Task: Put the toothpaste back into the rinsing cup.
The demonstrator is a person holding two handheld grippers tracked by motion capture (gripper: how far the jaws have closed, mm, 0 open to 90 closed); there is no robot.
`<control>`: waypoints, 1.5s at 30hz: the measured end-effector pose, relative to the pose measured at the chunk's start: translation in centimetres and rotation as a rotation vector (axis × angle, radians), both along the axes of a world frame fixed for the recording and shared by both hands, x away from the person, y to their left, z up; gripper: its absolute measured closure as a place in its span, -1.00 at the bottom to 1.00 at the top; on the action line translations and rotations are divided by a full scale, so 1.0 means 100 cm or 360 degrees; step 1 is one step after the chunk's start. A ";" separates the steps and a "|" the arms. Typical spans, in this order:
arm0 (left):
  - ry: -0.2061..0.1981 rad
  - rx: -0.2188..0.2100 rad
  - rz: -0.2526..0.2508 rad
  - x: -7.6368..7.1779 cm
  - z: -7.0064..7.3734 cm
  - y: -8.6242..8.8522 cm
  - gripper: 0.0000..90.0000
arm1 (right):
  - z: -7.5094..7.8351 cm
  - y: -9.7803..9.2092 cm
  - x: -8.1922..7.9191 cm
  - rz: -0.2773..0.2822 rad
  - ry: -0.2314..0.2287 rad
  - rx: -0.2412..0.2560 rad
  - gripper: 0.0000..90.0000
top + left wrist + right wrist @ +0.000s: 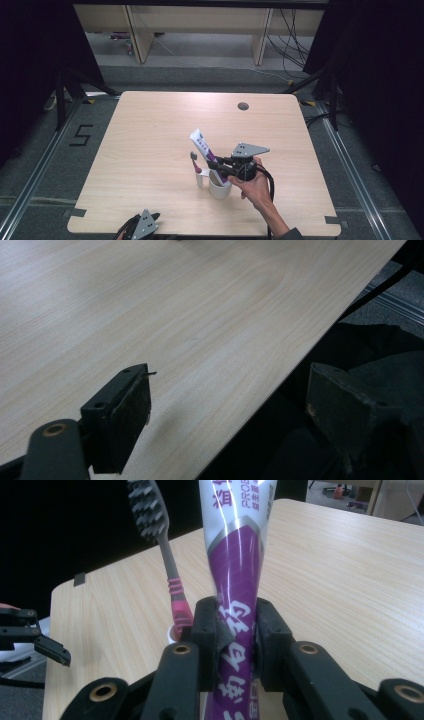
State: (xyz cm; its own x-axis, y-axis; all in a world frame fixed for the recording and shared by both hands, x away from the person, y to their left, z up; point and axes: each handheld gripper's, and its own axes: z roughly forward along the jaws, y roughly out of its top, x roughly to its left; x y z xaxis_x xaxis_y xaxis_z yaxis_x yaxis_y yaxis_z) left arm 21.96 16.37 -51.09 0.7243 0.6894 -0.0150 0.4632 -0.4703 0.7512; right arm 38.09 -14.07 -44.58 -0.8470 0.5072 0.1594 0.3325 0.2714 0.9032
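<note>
Purple-and-white toothpaste tube (Chinese lettering, "PRO" legible) clamped in right gripper.

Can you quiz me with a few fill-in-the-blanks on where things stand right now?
The right gripper is shut on the ____.
The toothbrush stands with its bristles ____.
The cup is ____ in colour.
The left gripper hangs open over the table's ____.

Missing words: toothpaste tube; up; white; edge

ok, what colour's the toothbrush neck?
Pink lower neck on the toothbrush, grey above, dark bristles; clearest in the right gripper view.
</note>
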 end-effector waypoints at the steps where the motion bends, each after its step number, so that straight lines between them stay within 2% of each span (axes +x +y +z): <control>1: -0.0001 0.0024 -0.0016 0.000 0.001 0.001 -0.60 | 0.000 0.000 0.000 0.0004 0.0001 -0.0003 0.67; 2: -0.0003 0.0018 -0.0014 0.000 0.001 0.001 -0.60 | 0.000 0.001 0.000 0.0022 -0.0007 0.0017 0.67; 3: -0.0006 -0.0033 0.0004 0.000 -0.001 -0.001 -0.60 | 0.001 0.001 -0.002 0.0005 0.0029 -0.0006 0.67; 6: -0.0001 0.0000 -0.0001 0.000 0.000 0.000 -0.60 | 0.001 0.000 -0.002 0.0009 -0.0024 -0.0025 0.68; 7: 0.0001 0.0003 0.0000 0.000 0.000 0.000 -0.60 | 0.000 0.001 -0.003 0.0033 0.0001 -0.0006 0.68; 9: -0.0002 0.0016 -0.0012 0.000 0.001 0.001 -0.60 | 0.001 0.000 -0.004 0.0021 -0.0022 -0.0018 0.68; 10: -0.0003 0.0019 -0.0015 0.000 0.001 0.001 -0.60 | 0.002 0.000 -0.007 0.0034 0.0046 -0.0026 0.68; 11: -0.0002 0.0020 -0.0014 0.000 0.000 0.001 -0.60 | 0.004 0.000 -0.008 0.0027 0.0007 -0.0068 0.67; 12: -0.0002 0.0020 -0.0014 0.000 0.000 0.001 -0.60 | 0.004 0.001 -0.009 0.0045 0.0036 -0.0065 0.67; 13: -0.0004 -0.0031 0.0005 0.000 -0.001 -0.001 -0.60 | 0.006 0.000 -0.010 0.0020 0.0029 -0.0094 0.66; 15: -0.0005 -0.0012 -0.0002 0.000 0.000 0.000 -0.60 | 0.005 0.001 -0.010 0.0017 0.0012 -0.0098 0.67; 16: -0.0007 0.0028 -0.0021 0.000 0.001 0.001 -0.60 | 0.005 0.001 -0.011 0.0017 0.0037 -0.0095 0.67; 17: -0.0002 -0.0001 0.0002 0.000 0.000 0.000 -0.60 | 0.005 0.001 -0.010 0.0017 0.0003 -0.0104 0.67; 19: -0.0002 0.0002 -0.0001 0.000 0.000 0.000 -0.60 | 0.005 0.002 -0.011 0.0032 0.0026 -0.0094 0.66; 20: -0.0003 0.0021 -0.0015 0.000 0.001 0.001 -0.60 | 0.005 0.001 -0.010 0.0038 -0.0013 -0.0116 0.65; 22: -0.0005 -0.0002 -0.0006 0.000 0.000 0.000 -0.60 | 0.004 0.000 -0.010 0.0031 -0.0021 -0.0139 0.61; 23: -0.0005 -0.0002 -0.0006 0.000 0.000 0.000 -0.60 | 0.002 0.000 -0.011 0.0016 0.0009 -0.0131 0.60; 25: -0.0004 0.0005 -0.0008 0.000 0.000 0.000 -0.60 | 0.000 -0.002 -0.011 0.0006 0.0008 -0.0125 0.62; 26: -0.0002 -0.0003 -0.0004 0.000 0.000 0.000 -0.60 | 0.001 -0.003 -0.011 0.0012 -0.0031 -0.0142 0.63; 29: -0.0002 0.0007 -0.0005 -0.001 0.000 0.000 -0.60 | 0.002 -0.002 -0.013 0.0035 0.0005 -0.0152 0.63; 31: -0.0009 -0.0001 -0.0004 0.000 0.000 -0.001 -0.60 | 0.003 -0.001 -0.015 0.0022 -0.0006 -0.0161 0.63; 32: -0.0003 0.0010 -0.0013 0.000 0.000 0.000 -0.60 | 0.003 -0.001 -0.014 0.0026 -0.0055 -0.0177 0.63; 33: -0.0007 0.0005 -0.0011 0.000 0.000 0.000 -0.60 | 0.004 0.000 -0.016 0.0027 -0.0036 -0.0203 0.64; 35: -0.0008 0.0007 -0.0011 0.000 0.000 0.000 -0.60 | 0.003 0.000 -0.017 0.0026 -0.0097 -0.0220 0.66; 36: -0.0009 0.0004 -0.0009 0.000 0.000 0.000 -0.60 | 0.003 0.000 -0.018 0.0026 -0.0056 -0.0215 0.66; 38: -0.0007 0.0005 -0.0011 0.000 0.000 0.000 -0.60 | 0.003 0.000 -0.018 0.0033 -0.0043 -0.0212 0.66; 39: -0.0001 -0.0021 0.0007 -0.001 0.000 -0.001 -0.60 | 0.003 0.000 -0.018 0.0020 -0.0089 -0.0212 0.66; 45: -0.0009 -0.0008 -0.0004 -0.001 0.000 0.000 -0.60 | 0.004 0.000 -0.021 0.0020 -0.0063 -0.0249 0.65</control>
State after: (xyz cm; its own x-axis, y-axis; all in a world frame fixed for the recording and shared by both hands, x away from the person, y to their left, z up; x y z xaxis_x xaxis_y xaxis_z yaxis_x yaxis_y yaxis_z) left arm 21.90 16.32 -51.07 0.7261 0.6875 -0.0145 0.4579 -0.4676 0.7561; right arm 35.99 -14.09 -44.16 -0.8576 0.5122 0.0457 0.2930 0.4137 0.8620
